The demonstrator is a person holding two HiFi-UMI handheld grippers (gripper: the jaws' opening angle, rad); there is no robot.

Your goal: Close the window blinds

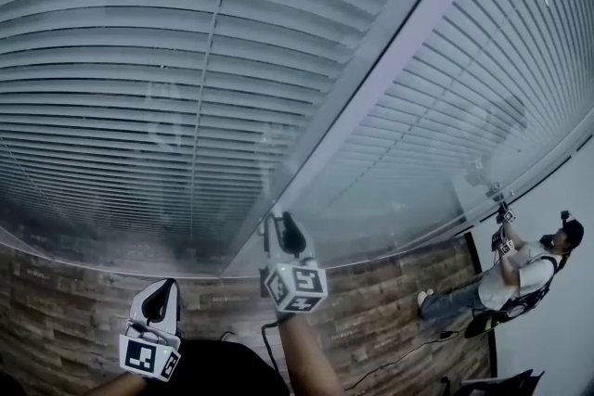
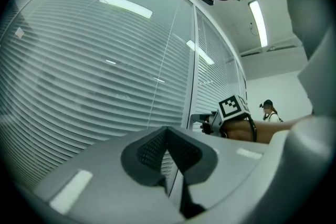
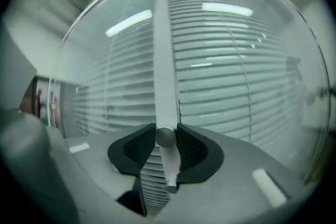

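While right claw [image 3: 166, 135] clamps, blind wand [image 3: 168, 168] between its jaws.

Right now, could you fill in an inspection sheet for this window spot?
Surface: brown plank-patterned strip along the bottom of the head view.
Job's things: pale grey slatted window blinds; small round grey knob at the pale window post.
Clutter: nothing seen.
Grippers: right gripper shut on the knob; left gripper shut, nothing between its jaws.
Cables: thin black cable lying across the strip.
Surroundings: another person at the far right.
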